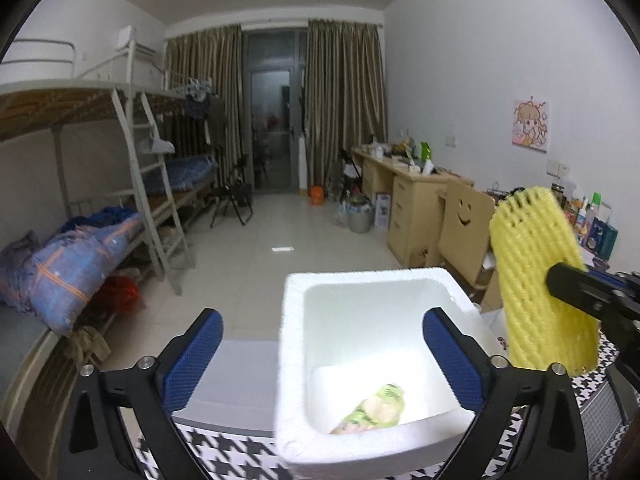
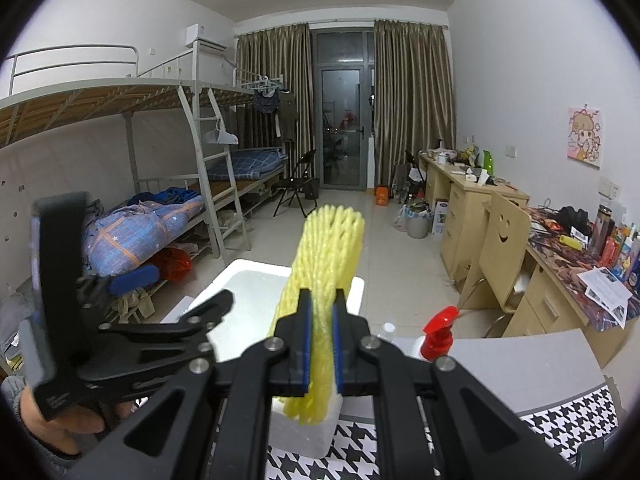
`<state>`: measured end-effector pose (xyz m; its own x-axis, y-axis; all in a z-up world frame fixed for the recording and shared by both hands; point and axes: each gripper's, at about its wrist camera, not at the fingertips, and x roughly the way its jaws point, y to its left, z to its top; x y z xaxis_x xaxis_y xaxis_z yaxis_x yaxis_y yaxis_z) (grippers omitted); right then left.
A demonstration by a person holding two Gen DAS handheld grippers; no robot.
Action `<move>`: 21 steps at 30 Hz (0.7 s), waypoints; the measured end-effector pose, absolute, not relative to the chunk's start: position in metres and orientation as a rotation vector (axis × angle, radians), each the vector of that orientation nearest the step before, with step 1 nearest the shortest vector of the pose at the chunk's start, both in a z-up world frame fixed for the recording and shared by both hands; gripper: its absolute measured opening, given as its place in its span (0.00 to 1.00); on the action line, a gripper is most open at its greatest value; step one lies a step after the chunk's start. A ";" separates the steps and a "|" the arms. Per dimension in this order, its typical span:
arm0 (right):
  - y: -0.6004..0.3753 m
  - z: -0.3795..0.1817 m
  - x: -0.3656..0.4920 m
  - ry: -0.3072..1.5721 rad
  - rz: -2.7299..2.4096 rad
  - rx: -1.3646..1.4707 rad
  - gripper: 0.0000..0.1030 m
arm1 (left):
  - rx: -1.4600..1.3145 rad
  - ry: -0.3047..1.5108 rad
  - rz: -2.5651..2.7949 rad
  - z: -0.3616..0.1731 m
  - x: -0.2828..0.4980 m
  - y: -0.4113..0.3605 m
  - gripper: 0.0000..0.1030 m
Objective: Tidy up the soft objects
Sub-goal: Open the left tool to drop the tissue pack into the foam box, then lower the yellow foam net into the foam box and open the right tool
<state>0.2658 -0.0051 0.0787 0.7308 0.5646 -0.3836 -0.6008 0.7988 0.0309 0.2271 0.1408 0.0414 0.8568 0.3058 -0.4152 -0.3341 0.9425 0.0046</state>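
Note:
A white foam box [image 1: 292, 344] stands on the houndstooth cloth, and a small green-and-white soft bundle [image 1: 376, 408] lies on its floor. My left gripper [image 1: 322, 316] hangs open over the box, one blue pad outside the left wall and one inside, with nothing between them. To the right, my right gripper [image 2: 323, 296] is shut on a yellow foam net sleeve [image 2: 324, 256], which stands upright through the pads above the box's near right corner [image 2: 304, 432]. In the left wrist view the sleeve [image 1: 536, 280] sits right of the box.
A red spray bottle [image 2: 440, 332] stands just right of the box on a grey surface [image 2: 520, 368]. The houndstooth cloth [image 2: 568, 424] covers the table. A smiley-backed chair [image 1: 464, 220] and cluttered desks line the right wall; bunk beds [image 1: 80, 248] fill the left.

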 end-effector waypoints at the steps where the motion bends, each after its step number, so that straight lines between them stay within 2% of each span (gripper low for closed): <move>1: -0.004 0.079 0.267 0.393 0.647 -0.097 0.11 | -0.062 0.415 0.349 0.043 0.222 0.141 0.99; 21: 0.022 0.075 0.276 0.425 0.663 -0.118 0.11 | -0.075 0.385 0.462 0.044 0.175 0.161 0.99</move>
